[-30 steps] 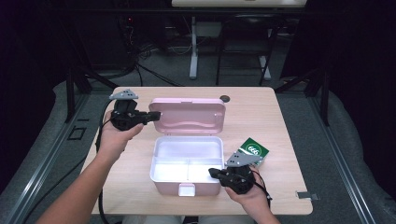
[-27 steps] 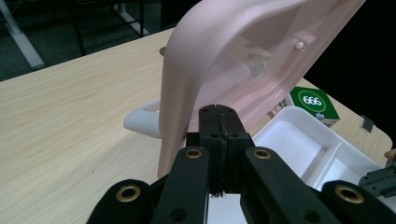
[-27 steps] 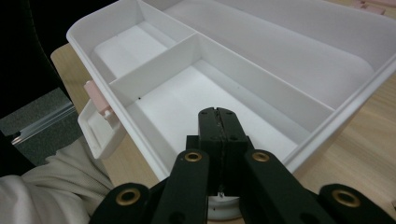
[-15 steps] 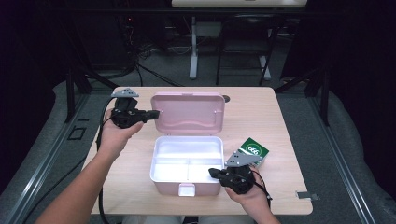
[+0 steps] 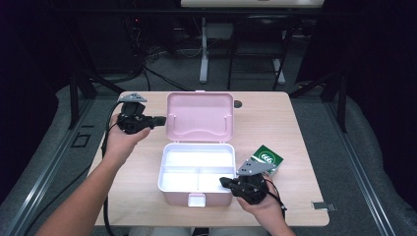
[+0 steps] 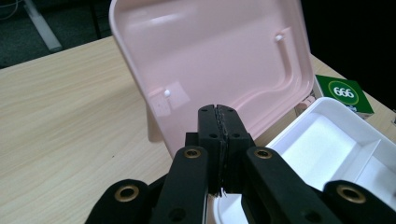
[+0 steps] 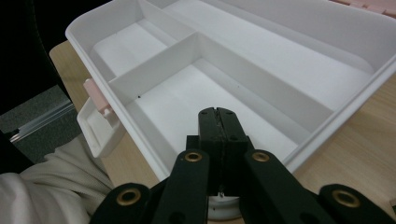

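High view and both gripper views. Your left gripper [image 5: 160,119] has its jaws pressed together on nothing, the tips just beside the left edge of the raised pink lid [image 5: 199,118]; your right gripper [image 5: 227,183] is likewise closed and empty, its tips at the near right corner of the white tray [image 5: 196,164] of the lunch box, which sits mid-table with the lid standing open behind it.

Risks: a push from the closed left tips may tip the lid past its balance, so that it drops forward onto the tray, or drags the whole box across the table [image 5: 295,128]. The right tips, pressing on the rim, may tilt or skid the light box (its latch [image 5: 196,199] overhangs the near edge).

Count: one box, three tray compartments, one green carton [image 5: 268,160] marked 666 just right of the tray, two grippers.
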The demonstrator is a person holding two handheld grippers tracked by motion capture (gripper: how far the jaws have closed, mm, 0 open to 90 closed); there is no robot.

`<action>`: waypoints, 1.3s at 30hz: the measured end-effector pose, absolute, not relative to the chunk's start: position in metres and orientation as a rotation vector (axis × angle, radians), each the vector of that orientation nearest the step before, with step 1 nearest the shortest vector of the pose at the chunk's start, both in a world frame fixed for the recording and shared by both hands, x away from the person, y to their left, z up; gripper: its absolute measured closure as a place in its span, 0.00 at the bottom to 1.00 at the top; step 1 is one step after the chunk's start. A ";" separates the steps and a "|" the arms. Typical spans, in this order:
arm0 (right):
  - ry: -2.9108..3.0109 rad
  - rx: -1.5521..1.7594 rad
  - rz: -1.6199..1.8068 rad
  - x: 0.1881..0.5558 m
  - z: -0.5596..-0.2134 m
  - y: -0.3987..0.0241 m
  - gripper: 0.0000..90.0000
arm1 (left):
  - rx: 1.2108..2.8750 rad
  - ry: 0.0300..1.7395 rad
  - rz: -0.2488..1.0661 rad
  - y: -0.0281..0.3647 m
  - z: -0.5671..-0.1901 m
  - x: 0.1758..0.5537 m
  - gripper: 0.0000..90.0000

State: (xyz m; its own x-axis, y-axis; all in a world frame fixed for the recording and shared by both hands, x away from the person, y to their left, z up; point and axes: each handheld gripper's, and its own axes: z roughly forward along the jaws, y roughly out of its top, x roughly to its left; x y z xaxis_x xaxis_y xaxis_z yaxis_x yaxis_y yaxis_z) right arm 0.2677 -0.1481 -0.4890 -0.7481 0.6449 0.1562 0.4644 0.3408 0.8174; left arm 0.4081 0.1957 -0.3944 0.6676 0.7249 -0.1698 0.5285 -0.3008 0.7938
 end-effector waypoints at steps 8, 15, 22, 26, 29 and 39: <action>2.401 1.013 1.370 0.267 -0.489 -0.148 1.00 | 1.998 0.988 0.276 0.201 -0.398 0.409 0.97; 2.393 1.017 1.377 0.267 -0.490 -0.148 1.00 | 2.030 0.989 0.274 0.204 -0.398 0.408 0.85; 2.391 1.019 1.369 0.267 -0.489 -0.147 0.99 | 2.118 0.971 0.337 0.208 -0.395 0.407 0.73; 2.391 1.015 1.368 0.266 -0.489 -0.147 0.97 | 2.191 0.926 0.374 0.207 -0.391 0.403 0.68; 2.394 1.023 1.380 0.266 -0.488 -0.147 0.94 | 2.229 0.899 0.384 0.205 -0.388 0.400 0.66; 2.334 1.019 1.427 0.263 -0.476 -0.155 0.84 | 2.385 0.741 0.380 0.185 -0.383 0.386 0.62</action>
State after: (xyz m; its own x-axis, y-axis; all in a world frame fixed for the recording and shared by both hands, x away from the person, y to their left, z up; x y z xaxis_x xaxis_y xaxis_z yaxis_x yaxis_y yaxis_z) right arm 0.2635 -0.1546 -0.4755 -0.7348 0.6590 0.1605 0.4433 0.2875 0.8490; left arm 0.3860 0.1855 -0.3829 0.8027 0.5897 0.0887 0.4159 -0.6602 0.6254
